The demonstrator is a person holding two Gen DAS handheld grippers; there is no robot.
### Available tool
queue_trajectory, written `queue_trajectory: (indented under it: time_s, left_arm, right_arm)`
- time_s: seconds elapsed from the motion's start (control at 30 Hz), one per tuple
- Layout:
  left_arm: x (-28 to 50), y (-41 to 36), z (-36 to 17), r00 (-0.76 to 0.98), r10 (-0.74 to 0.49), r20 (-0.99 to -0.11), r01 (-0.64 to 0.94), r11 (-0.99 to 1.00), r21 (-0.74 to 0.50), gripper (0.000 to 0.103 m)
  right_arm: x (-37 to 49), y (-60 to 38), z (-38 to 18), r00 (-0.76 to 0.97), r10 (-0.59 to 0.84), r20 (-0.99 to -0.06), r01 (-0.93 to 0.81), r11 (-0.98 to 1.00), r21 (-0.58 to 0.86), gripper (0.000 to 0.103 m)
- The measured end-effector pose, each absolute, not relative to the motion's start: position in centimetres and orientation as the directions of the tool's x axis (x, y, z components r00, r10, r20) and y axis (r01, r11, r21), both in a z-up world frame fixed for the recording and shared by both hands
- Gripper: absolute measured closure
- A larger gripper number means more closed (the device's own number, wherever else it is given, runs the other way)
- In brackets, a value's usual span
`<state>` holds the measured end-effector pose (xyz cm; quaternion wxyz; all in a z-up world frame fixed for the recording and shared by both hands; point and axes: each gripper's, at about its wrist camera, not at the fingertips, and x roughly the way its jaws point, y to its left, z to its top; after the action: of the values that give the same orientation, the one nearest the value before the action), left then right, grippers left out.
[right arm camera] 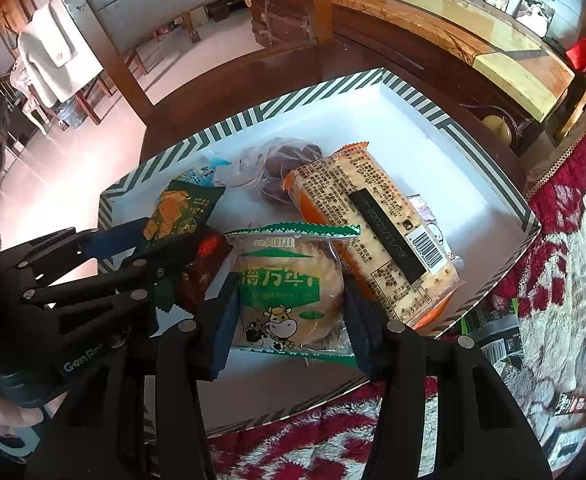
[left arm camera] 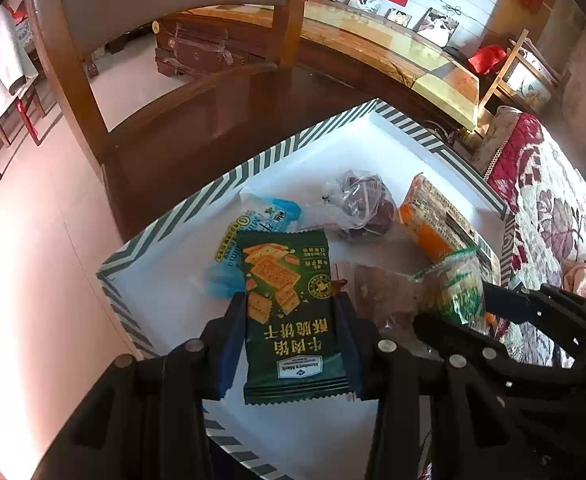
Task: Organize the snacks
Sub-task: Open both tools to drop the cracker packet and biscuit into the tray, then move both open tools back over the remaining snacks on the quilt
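On the floral blanket (right arm camera: 565,248) sits the striped-rim box (left arm camera: 253,168) (wooden chair (left arm camera: 77,80) behind); your left claw (left arm camera: 293,320) grips the green cracker packet (left arm camera: 289,312), your right claw (right arm camera: 289,304) the cow-print pastry packet (right arm camera: 289,292).

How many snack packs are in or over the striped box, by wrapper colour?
Green: 2 (cracker pack, cake pack)
Orange pack: 1
Blue pack: 1
Clear bag: 1
Red-brown pack: 1
Total: 6
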<state>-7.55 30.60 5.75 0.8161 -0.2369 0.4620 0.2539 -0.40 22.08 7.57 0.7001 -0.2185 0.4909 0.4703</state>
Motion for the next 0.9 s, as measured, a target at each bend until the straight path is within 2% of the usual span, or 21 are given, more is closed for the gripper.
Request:
queue_trajectory:
  time_s: [0.13,0.33,0.53,0.63,0.77,0.9]
  left_arm:
    - [-7.6,30.6,5.8,0.444,0.195,-0.874,-0.636,0.756,-0.154,0.055]
    - [-7.8,30.4,5.9,0.435,0.193,-0.879,-0.639,0.754,-0.151,0.052]
    - [-8.2,29.7,6.5,0.45,0.208,-0.868,-0.628,0.765,-0.143,0.034]
    - [-8.4,29.1,7.1,0.456,0.227,-0.861,-0.619,0.776,-0.124,0.032]
    - [-8.8,27.7,8.0,0.486,0.246,-0.839,-0.591,0.799,-0.108,0.024]
    - [-8.8,25.5,9.1,0.524,0.254,-0.813,-0.543,0.835,-0.089,0.022]
  right_arm:
    - [-0.5,21.5,7.8,0.065,0.458,-0.887,-0.864,0.47,0.18,0.049]
    - [-1.2,20.5,8.5,0.067,0.468,-0.881,-0.861,0.474,0.186,0.048]
    - [-2.0,18.7,9.2,0.062,0.49,-0.87,-0.852,0.481,0.21,0.048]
    - [-2.2,17.4,9.2,0.066,0.491,-0.869,-0.843,0.493,0.215,0.048]
    - [-2.2,15.5,9.4,0.075,0.505,-0.86,-0.822,0.519,0.233,0.048]
    - [-2.1,13.2,9.4,0.094,0.517,-0.851,-0.796,0.553,0.248,0.048]
